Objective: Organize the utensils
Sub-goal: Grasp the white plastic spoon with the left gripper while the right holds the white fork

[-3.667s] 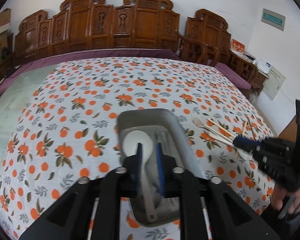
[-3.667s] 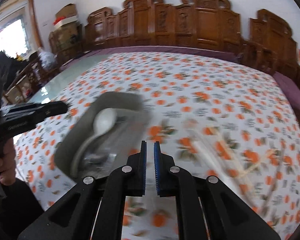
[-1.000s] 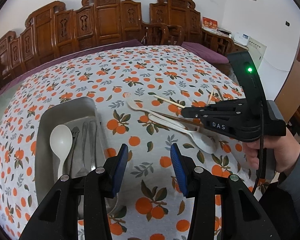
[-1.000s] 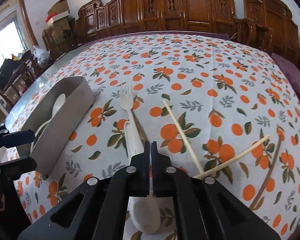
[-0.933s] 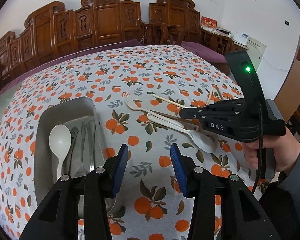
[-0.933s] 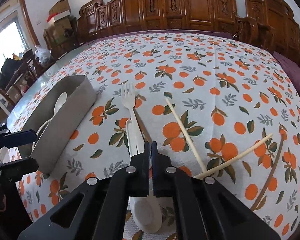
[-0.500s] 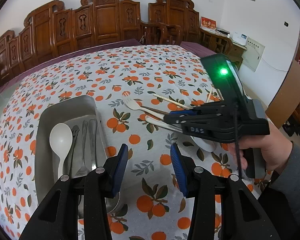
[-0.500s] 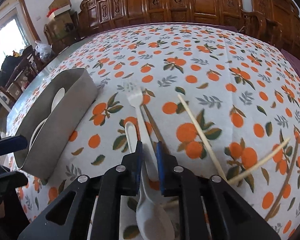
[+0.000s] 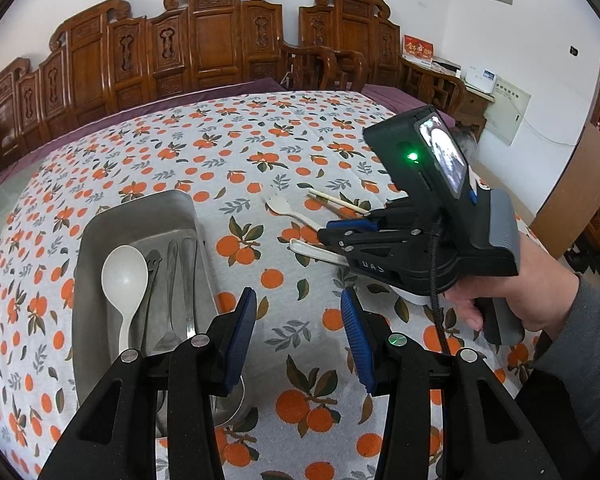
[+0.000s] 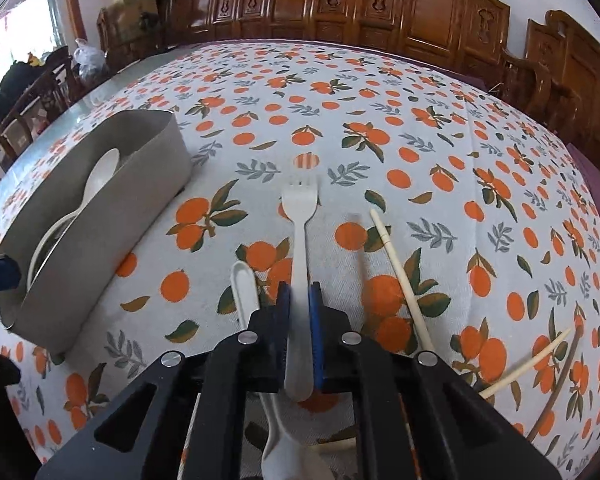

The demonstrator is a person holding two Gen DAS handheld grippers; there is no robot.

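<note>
While the left gripper (image 9: 298,330) hangs with its blue pads well apart and nothing between them, over bare cloth just beside the grey tray (image 9: 96,240), the right gripper (image 10: 299,312) is down among the loose cutlery. Its jaws have just been closing, and the handle of the white plastic fork (image 10: 300,220) sits between the pads, which look pressed against it on both sides. The fork's tines point away toward the carved wooden chairs (image 10: 380,4) along the far wall.

Close on the fork's left lies a white spoon (image 10: 246,288), its handle passing under the gripper's left finger and its bowl ending up beneath the gripper body, so it crowds the grip. On the other side a pale chopstick (image 10: 400,272) runs at a slant near the right finger, and another chopstick (image 10: 528,364) lies further out.

The tray rests on the orange-patterned tablecloth (image 10: 420,128) to the left of the fork, well apart from it, and already holds a white spoon (image 9: 124,276) and some metal cutlery (image 9: 180,280). A person's hand (image 9: 496,304) grips the right tool.
</note>
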